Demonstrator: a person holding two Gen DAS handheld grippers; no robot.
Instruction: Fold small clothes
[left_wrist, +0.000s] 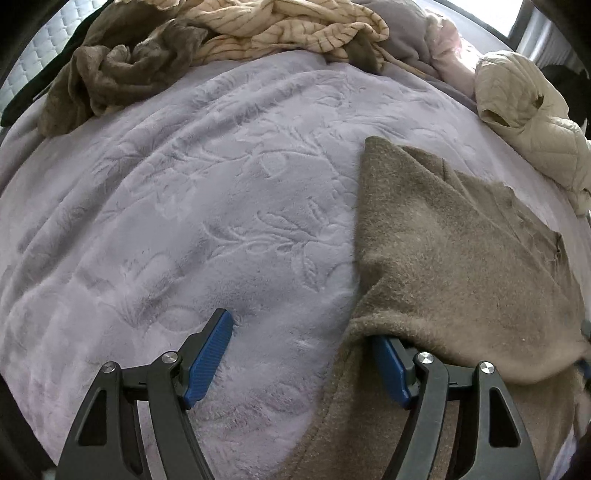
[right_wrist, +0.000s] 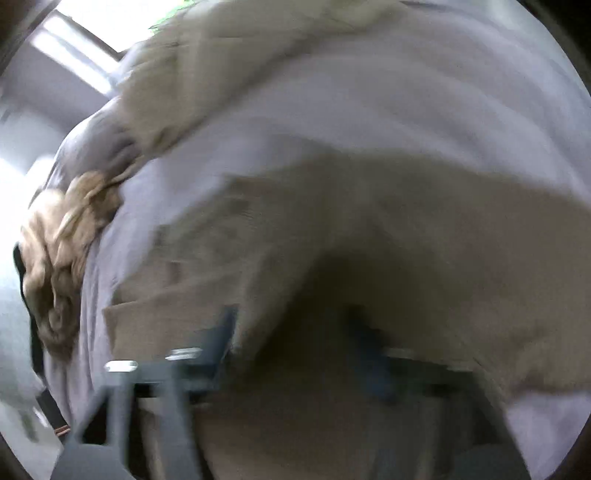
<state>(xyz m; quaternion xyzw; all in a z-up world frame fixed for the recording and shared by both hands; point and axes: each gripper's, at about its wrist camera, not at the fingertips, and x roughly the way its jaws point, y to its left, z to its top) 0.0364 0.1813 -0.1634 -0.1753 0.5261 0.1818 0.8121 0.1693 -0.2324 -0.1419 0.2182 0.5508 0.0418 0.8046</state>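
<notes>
Lilac plush blanket (left_wrist: 192, 206) with an embossed leaf pattern covers the bed and fills most of the left wrist view. On its right side lies the brown fuzzy fleece garment (left_wrist: 461, 258), partly folded, its near edge draped over the right finger of the left tool (left_wrist: 303, 362). That tool is spread wide, its left blue pad (left_wrist: 208, 356) bare over the blanket and gripping nothing. At the far edge sits a heap of crumpled brown and cream striped clothes (left_wrist: 229, 33), and at the right a cream quilted jacket (left_wrist: 524, 110). The right wrist view is badly blurred: the right tool (right_wrist: 295, 354) sits against the brown garment (right_wrist: 406, 229), but I cannot tell whether it grips it
</notes>
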